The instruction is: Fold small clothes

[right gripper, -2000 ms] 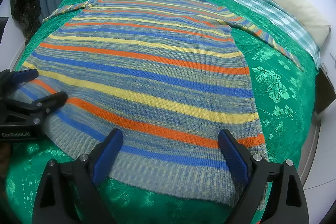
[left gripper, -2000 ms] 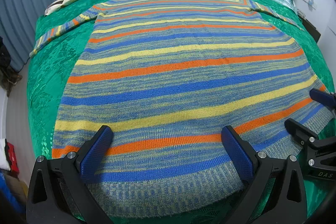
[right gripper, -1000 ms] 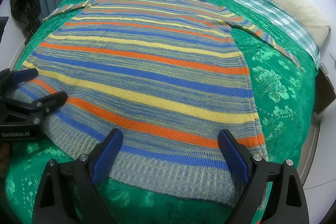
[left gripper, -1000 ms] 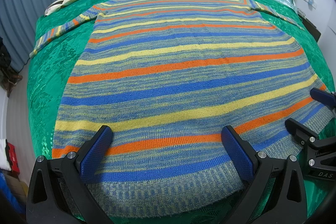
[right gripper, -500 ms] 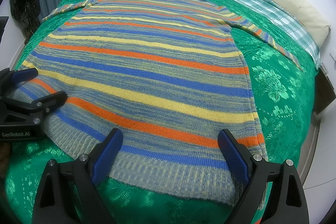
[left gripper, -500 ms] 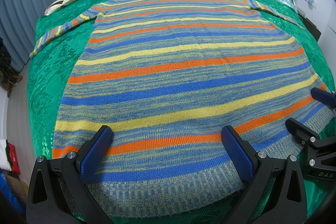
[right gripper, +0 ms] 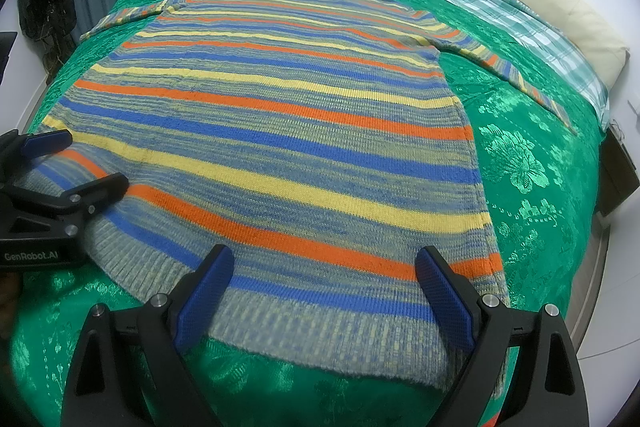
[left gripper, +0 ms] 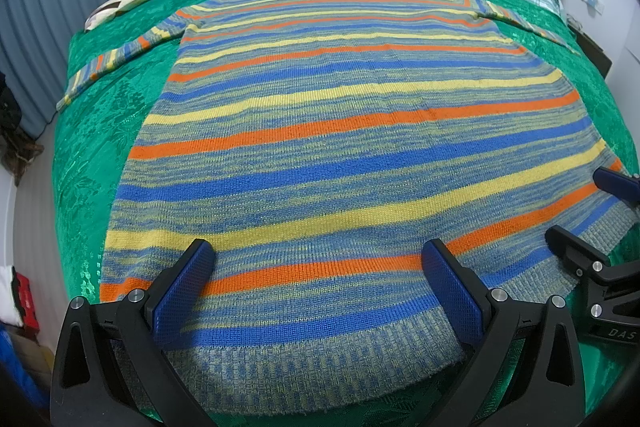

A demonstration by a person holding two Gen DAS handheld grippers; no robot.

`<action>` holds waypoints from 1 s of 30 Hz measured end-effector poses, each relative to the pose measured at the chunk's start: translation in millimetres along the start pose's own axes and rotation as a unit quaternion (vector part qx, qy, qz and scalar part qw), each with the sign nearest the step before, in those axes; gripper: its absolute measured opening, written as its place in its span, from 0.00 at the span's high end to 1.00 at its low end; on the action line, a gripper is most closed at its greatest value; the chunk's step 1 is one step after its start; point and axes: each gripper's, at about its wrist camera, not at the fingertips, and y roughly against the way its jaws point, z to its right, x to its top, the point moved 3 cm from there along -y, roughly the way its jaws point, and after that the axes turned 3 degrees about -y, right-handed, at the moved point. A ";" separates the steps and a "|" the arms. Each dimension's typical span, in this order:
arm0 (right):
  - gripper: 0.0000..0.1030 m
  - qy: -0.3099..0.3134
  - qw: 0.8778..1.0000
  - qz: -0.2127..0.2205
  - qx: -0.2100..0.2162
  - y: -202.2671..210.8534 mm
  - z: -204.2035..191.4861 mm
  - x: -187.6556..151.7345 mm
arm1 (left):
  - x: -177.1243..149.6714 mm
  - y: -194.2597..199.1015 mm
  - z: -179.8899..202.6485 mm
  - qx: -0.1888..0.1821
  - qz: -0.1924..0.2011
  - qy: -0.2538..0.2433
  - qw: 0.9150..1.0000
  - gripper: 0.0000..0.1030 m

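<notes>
Nothing has changed vs the earlier frames: both sets of tongs sit exactly where they were, so no fold has begun yet.

L to R: the left tongs (left gripper: 318,285) hover over the hem at 6 o'clock in their own view, jaws spread wide, pinching nothing. The striped sweater (left gripper: 340,155) lies flat, face-down or face-up I can't tell, on the green bedspread (left gripper: 100,131), neckline far at 12 o'clock, sleeves out toward 10 and 2. The right tongs (right gripper: 324,287) are likewise spread wide and empty over the hem's right corner.

My read: setup stage, w/ both hands poised for a hem or side grab.

Writing: "GenRobot.AI" on the left tool's body, at 9 o'clock in the right view; "DAS", cut off, on the right tool at 4 o'clock in the left view.
</notes>
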 end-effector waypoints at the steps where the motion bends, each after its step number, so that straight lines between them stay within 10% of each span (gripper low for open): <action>1: 0.11 0.000 1.000 -0.001 0.001 0.3 0.6 -0.4 | 0.1 0.1 -0.1 0.000 0.000 0.000 1.000 0.01; 10: 0.11 0.030 0.995 -0.073 0.060 29.8 22.1 -4.3 | -6.4 15.4 -6.9 -0.017 -0.004 0.009 1.000 0.01; 16: 0.11 -0.082 0.993 0.029 0.085 66.8 152.0 63.2 | -7.2 53.4 -25.1 -0.050 0.008 0.046 0.998 0.01; 22: 0.15 -0.353 0.928 0.050 0.109 -10.1 364.9 124.6 | 0.3 72.9 -47.0 -0.028 0.018 0.076 0.997 0.01; 26: 0.26 -0.435 0.889 -0.009 0.141 -76.2 416.4 121.6 | -0.7 71.3 -60.1 -0.012 0.009 0.094 0.995 0.01; 30: 0.30 -0.455 0.879 -0.022 0.138 -106.2 427.1 121.9 | -4.5 61.7 -65.4 0.001 -0.010 0.099 0.995 0.01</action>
